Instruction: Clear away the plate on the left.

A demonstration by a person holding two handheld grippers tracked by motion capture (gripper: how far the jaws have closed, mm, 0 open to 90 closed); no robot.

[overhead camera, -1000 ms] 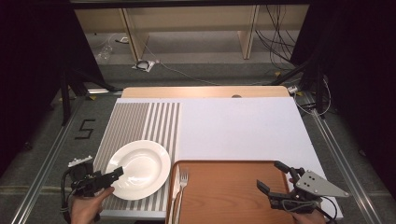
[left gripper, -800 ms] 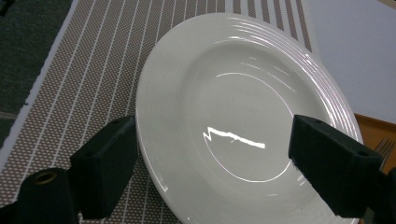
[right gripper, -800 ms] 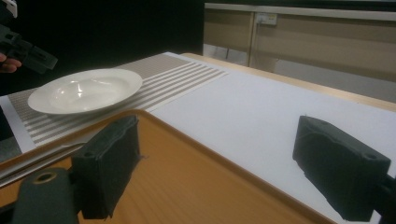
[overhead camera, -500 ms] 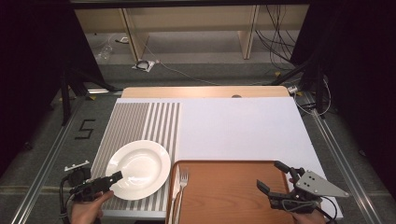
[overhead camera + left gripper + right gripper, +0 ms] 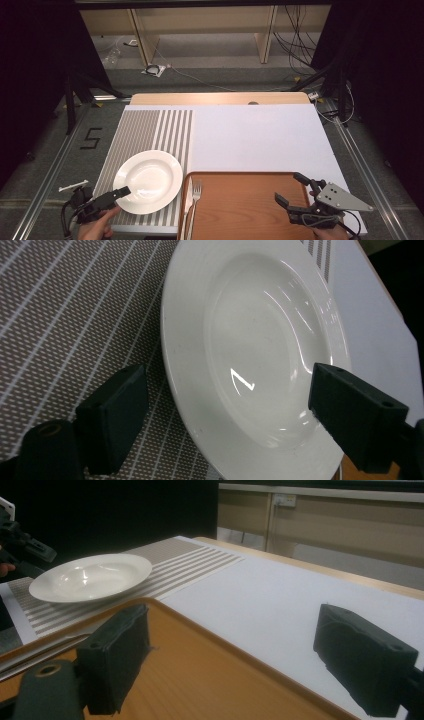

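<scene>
A: How will that plate (image 5: 148,181) handle?

B: It looks stiff, glazed, slippery and breakable, and fairly heavy. It lies on the striped mat (image 5: 150,135), just left of the tray (image 5: 245,205). Take it by the near rim.

A: And the left gripper (image 5: 225,420)?

B: Its fingers are apart, straddling that rim. A second ago it sat back from the plate.

A: The right gripper (image 5: 294,192)?

B: Its fingers are apart over the tray, unmoved.

Plate (image 5: 148,181) on mat (image 5: 150,131), left of tray (image 5: 250,205) (fork (image 5: 195,197) inside).
</scene>
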